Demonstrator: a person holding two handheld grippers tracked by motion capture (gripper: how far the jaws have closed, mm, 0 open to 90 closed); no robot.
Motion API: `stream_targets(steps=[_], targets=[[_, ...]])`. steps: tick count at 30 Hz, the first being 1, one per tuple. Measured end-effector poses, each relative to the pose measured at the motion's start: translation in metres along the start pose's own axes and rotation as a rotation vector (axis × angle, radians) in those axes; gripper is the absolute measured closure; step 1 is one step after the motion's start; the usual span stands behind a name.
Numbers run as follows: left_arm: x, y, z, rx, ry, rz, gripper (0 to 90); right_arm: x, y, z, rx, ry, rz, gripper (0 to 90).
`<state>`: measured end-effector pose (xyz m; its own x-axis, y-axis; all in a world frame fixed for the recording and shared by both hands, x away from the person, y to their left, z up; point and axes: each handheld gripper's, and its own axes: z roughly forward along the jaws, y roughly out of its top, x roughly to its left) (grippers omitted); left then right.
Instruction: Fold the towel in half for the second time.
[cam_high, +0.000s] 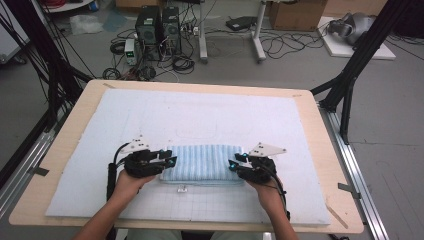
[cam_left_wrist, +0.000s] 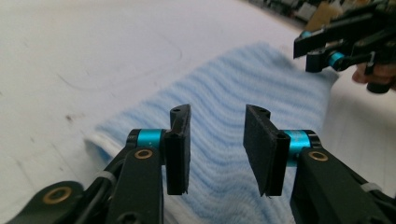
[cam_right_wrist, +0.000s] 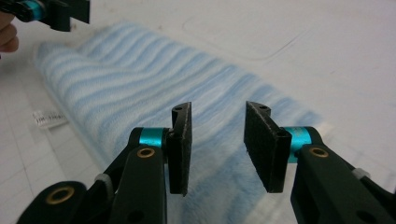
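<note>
Blue-and-white striped folded towel (cam_high: 202, 162) lies flat between left hand-held gripper (cam_high: 171, 161) and right hand-held gripper (cam_high: 234, 164), both part-open, gripping nothing.

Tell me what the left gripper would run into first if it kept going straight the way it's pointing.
Most likely the folded blue-and-white striped towel: the left gripper stands open over its near end, aimed along its length. Farther on waits the right gripper, though the depth is hard to judge.

Pale wooden table (cam_high: 327, 165) under a white gridded mat (cam_high: 150, 110); folded blue striped towel (cam_high: 204, 162) on the mat
</note>
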<state>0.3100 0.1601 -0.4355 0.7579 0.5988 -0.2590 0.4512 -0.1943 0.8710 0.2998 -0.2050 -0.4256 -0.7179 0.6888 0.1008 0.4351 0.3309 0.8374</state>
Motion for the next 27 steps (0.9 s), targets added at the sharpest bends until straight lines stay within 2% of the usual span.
stream_targets(steps=[5, 7, 11, 16, 19, 22, 23, 24, 27], targets=[[0.000, -0.010, 0.007, 0.119, 0.033, 0.029, 73.9, 0.008, -0.006, 0.010, 0.105, 0.026, -0.076, 60.4], [0.000, -0.012, 0.006, 0.137, 0.036, 0.036, 77.0, 0.011, -0.011, 0.012, 0.145, 0.014, -0.110, 59.9], [-0.001, -0.015, 0.003, 0.161, 0.050, 0.058, 79.8, 0.014, -0.015, 0.007, 0.159, 0.007, -0.146, 59.1], [-0.003, -0.014, 0.000, 0.181, 0.063, 0.079, 80.3, 0.013, -0.024, -0.003, 0.146, 0.012, -0.141, 58.9], [-0.001, -0.010, -0.002, 0.172, 0.089, 0.076, 78.2, 0.011, -0.023, -0.007, 0.145, 0.034, -0.111, 55.9], [0.007, -0.001, -0.005, 0.098, 0.110, 0.035, 70.9, 0.004, -0.017, -0.014, 0.049, 0.063, -0.052, 54.8], [0.011, 0.002, -0.005, 0.082, 0.116, 0.025, 69.1, 0.001, -0.014, -0.015, 0.016, 0.060, -0.038, 54.4], [0.016, 0.005, -0.004, 0.063, 0.124, 0.016, 68.7, -0.003, -0.010, -0.015, 0.001, 0.045, -0.032, 54.3], [0.029, 0.011, 0.003, 0.066, 0.160, 0.011, 67.1, -0.014, -0.001, -0.010, -0.020, -0.005, -0.003, 55.5]])
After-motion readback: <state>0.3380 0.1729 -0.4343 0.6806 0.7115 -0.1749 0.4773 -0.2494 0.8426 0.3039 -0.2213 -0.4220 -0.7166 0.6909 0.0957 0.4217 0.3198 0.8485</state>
